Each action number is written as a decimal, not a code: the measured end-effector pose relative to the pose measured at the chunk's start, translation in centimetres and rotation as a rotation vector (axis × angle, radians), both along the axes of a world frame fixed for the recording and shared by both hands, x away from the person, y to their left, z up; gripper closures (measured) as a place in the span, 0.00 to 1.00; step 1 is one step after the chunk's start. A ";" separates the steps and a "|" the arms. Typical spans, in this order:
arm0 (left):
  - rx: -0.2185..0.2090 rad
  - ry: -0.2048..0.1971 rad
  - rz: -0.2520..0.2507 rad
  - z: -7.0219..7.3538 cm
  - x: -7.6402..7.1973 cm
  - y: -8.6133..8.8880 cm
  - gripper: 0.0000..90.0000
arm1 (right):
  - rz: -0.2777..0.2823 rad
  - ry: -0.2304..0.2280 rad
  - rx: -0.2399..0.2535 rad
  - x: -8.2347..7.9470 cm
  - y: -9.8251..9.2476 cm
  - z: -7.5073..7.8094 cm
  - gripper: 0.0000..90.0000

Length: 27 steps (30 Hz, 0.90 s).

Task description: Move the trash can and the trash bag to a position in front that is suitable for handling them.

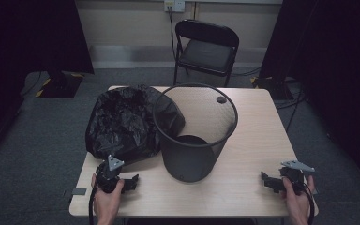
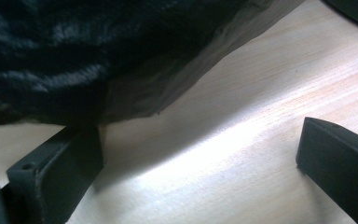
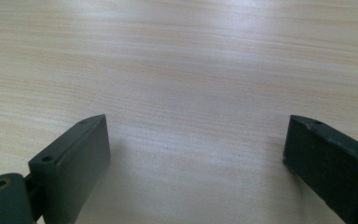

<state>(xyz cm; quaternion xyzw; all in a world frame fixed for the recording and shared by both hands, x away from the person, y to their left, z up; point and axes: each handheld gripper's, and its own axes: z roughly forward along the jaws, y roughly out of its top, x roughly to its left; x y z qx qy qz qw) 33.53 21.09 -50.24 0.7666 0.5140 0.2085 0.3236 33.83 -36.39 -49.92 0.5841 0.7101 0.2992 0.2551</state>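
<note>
Left gripper (image 1: 132, 182) sits at the near left corner of the table (image 1: 253, 140), held in the person's left hand (image 1: 107, 200), jaws pointing toward the middle. Left gripper view: jaws spread wide, bare wood between them, nothing held. The edge of the black trash bag (image 2: 98, 56) lies just past the left jaw tip; whether it touches, I can't tell.

Right gripper (image 1: 265, 179) sits at the near right corner in the right hand (image 1: 296, 201), jaws pointing inward too. Right gripper view: jaws wide apart, nothing but table grain between them.

Next out, centre of the table: black mesh wastebasket (image 1: 194, 136), upright, open top, no liner in it. Well apart from both grippers, roughly between them and a bit farther back.

The trash bag (image 1: 124, 124) lies crumpled in a heap on the left half of the table, up against the basket's left side, its near edge just beyond the left gripper.

Behind the table: a black folding chair (image 1: 206, 49) against the wall.
</note>
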 end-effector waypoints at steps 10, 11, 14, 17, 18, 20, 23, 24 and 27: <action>-0.064 -0.044 -0.044 1.1 -3.4 -0.4 0.19 | 0.025 -0.024 0.012 -1.2 0.7 1.1 0.13; -0.072 -0.068 -0.041 1.7 -3.8 -0.5 0.19 | 0.022 -0.041 0.010 -1.4 0.8 1.4 0.14; -0.113 -0.172 -0.059 3.8 -5.2 -0.5 0.23 | 0.063 -0.077 0.025 -1.9 1.5 2.2 0.14; -0.142 -0.218 -0.082 5.8 -5.7 -0.6 0.21 | 0.110 -0.097 0.060 -2.1 2.2 3.1 0.14; -0.152 -0.235 -0.083 6.4 -5.8 -0.6 0.20 | 0.122 -0.101 0.069 -2.1 2.4 3.3 0.14; -0.168 -0.253 -0.083 7.2 -5.4 -0.6 0.20 | 0.146 -0.126 0.082 -2.1 3.0 4.1 0.14; -0.249 -0.269 -0.080 8.4 -4.0 -0.5 0.20 | 0.156 -0.184 0.102 -1.8 4.1 5.5 0.13; -0.240 -0.280 -0.073 8.6 -3.6 -0.6 0.20 | 0.161 -0.203 0.108 -1.6 4.4 6.0 0.13; -0.246 -0.287 -0.091 9.4 -1.9 -1.2 0.20 | 0.181 -0.245 0.150 -0.7 5.4 7.4 0.13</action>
